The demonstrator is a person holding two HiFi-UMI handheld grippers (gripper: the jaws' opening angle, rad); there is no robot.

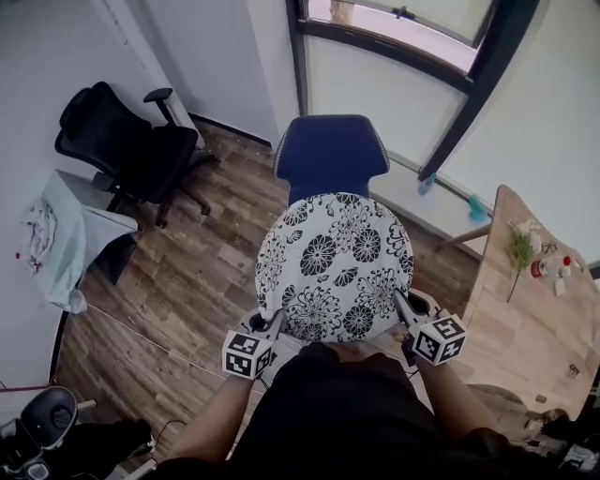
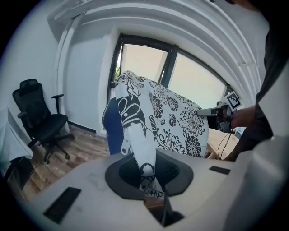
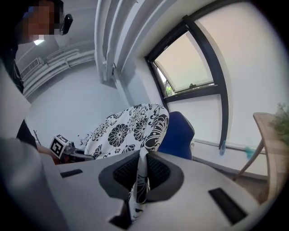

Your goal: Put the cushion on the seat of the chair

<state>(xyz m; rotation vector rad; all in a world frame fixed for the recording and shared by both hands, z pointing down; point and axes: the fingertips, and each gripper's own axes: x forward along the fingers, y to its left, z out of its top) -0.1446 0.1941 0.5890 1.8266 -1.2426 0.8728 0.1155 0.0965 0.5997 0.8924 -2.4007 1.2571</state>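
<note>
A round white cushion [image 1: 336,267] with black flowers hangs in the air in front of a blue chair [image 1: 330,155], hiding the chair's seat in the head view. My left gripper [image 1: 273,325] is shut on the cushion's near left edge, and my right gripper [image 1: 403,307] is shut on its near right edge. In the left gripper view the cushion [image 2: 158,119] rises from the jaws [image 2: 149,180] with the blue chair [image 2: 114,131] behind it. In the right gripper view a fold of the cushion [image 3: 131,128] is pinched in the jaws [image 3: 139,185], the blue chair [image 3: 178,135] just past it.
A black office chair [image 1: 127,145] stands at the left near a small table with a cloth [image 1: 56,244]. A wooden table [image 1: 525,309] with a plant and small items is at the right. A window [image 1: 403,28] and wall lie behind the blue chair.
</note>
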